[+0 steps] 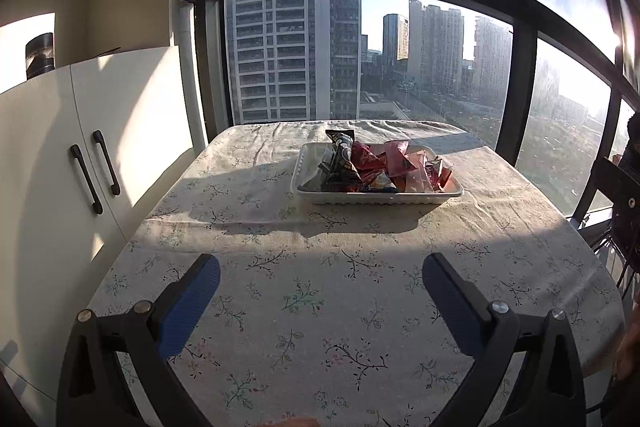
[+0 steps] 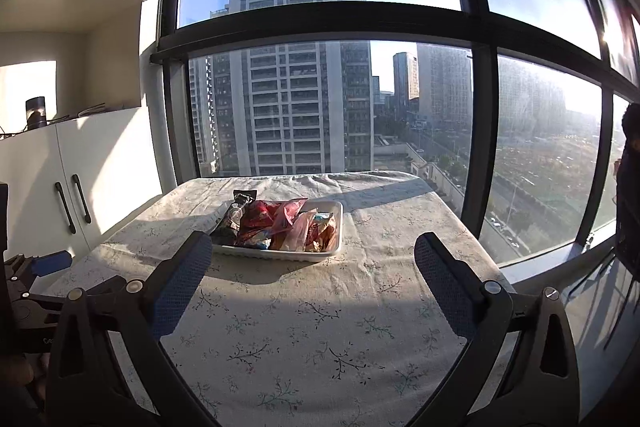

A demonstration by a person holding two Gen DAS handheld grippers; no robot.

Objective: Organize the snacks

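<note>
A white tray [image 1: 452, 191] sits on the far half of the table, piled with snack packets: a black packet [image 1: 340, 159] at its left and red and pink packets [image 1: 394, 163] beside it. The tray also shows in the right wrist view [image 2: 336, 247] with the black packet [image 2: 234, 217] and red packets [image 2: 276, 217]. My left gripper [image 1: 321, 275] is open and empty, well short of the tray. My right gripper [image 2: 313, 251] is open and empty, also short of the tray. The left gripper's body shows at the left edge of the right wrist view [image 2: 36, 271].
A floral tablecloth [image 1: 320, 327] covers the table, which ends at a large window [image 1: 360, 47]. A white cabinet with black handles [image 1: 94, 171] stands to the left. A dark folding chair [image 1: 618, 195] stands at the right.
</note>
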